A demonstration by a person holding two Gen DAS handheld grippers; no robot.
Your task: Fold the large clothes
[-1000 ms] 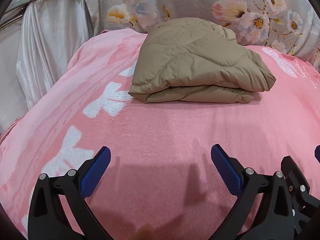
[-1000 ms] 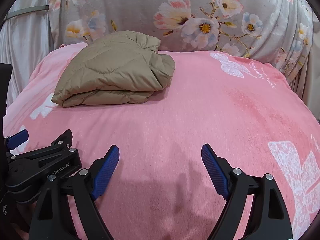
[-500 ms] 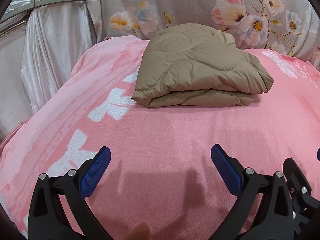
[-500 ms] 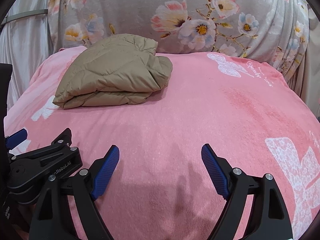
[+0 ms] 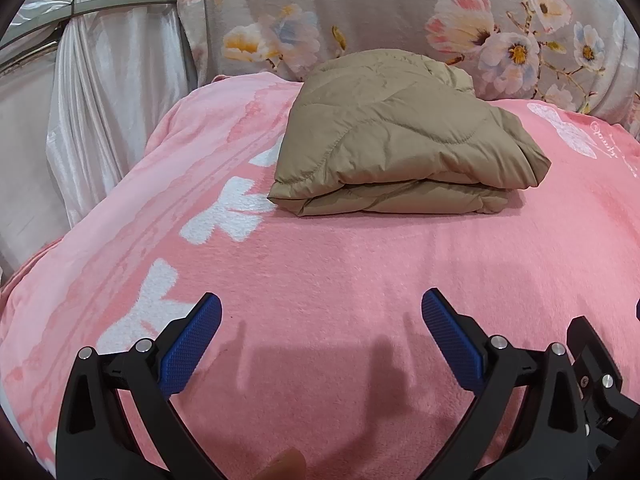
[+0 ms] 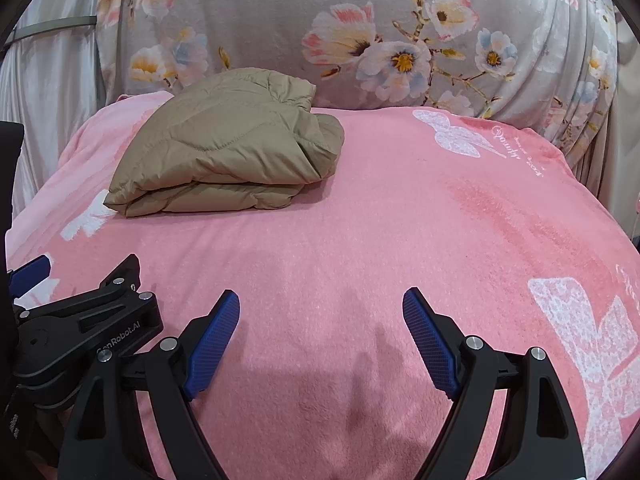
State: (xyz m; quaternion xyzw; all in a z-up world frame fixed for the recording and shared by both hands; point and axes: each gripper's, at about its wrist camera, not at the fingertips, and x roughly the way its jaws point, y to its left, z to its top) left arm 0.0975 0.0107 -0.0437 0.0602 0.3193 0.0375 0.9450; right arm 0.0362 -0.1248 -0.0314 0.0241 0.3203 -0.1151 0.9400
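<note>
Broadly, a pink fleece blanket [image 5: 320, 280] covered the bed, with a floral curtain [image 6: 360, 20] behind it at twelve o'clock. On the blanket lay the tan quilted jacket [image 5: 400, 140], folded into a thick bundle, at about twelve o'clock from the left tool [image 5: 320, 320] and eleven o'clock from the right tool [image 6: 320, 316], well apart from both. Each tool's blue pads [image 6: 212, 344] stood wide apart, gripping nothing, above bare blanket. The fold looked essentially finished. To close the step well, I judged, both tools should keep clear of the bundle, since the puffy layers could spring open if nudged; any tidying should press down on the top layer, not drag it.
</note>
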